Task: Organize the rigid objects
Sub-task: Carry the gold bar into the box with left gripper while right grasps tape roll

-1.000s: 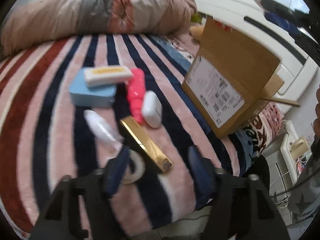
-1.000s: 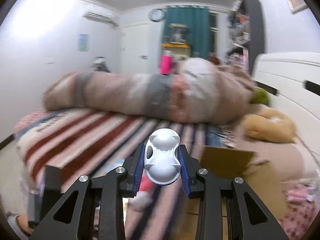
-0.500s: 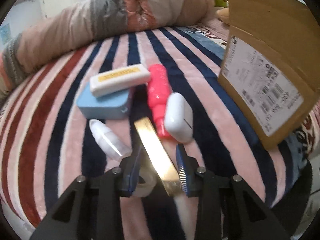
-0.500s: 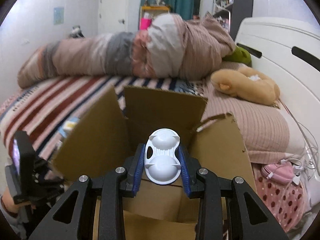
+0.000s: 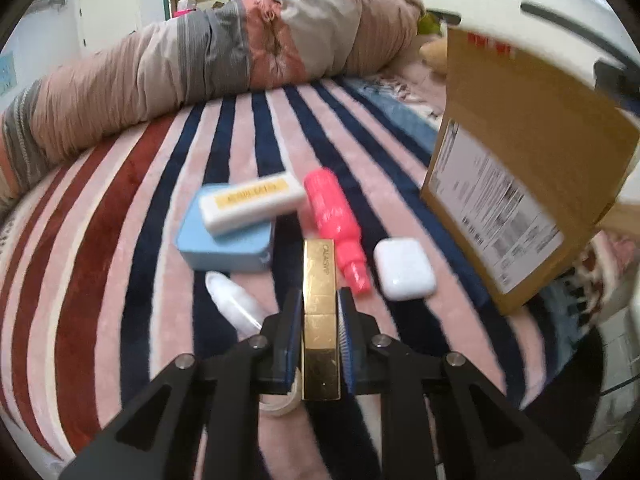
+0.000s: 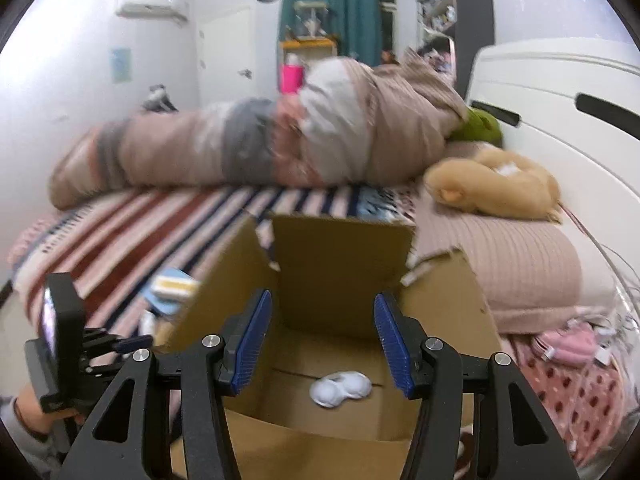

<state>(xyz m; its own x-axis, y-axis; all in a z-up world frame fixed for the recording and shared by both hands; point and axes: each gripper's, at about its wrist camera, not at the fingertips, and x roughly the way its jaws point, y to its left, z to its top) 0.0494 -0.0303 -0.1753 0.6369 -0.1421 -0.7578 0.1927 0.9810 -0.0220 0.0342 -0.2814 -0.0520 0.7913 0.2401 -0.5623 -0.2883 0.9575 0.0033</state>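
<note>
On the striped bed (image 5: 120, 216), the left wrist view shows the left gripper (image 5: 319, 308) with its fingers (image 5: 293, 312) clenched on a gold bar (image 5: 319, 320) near the bed's front edge. Just beyond lie a blue box (image 5: 228, 246) with a white case (image 5: 250, 202) on top, a pink bottle (image 5: 338, 220), a white pod (image 5: 404, 269) and a clear tube (image 5: 236, 308). A cardboard box (image 5: 520, 184) stands at the right edge.

In the right wrist view, the right gripper (image 6: 324, 340) hangs over the open cardboard box (image 6: 344, 272), fingers (image 6: 250, 340) spread apart and released. A white holder (image 6: 340, 388) lies on the box floor.
</note>
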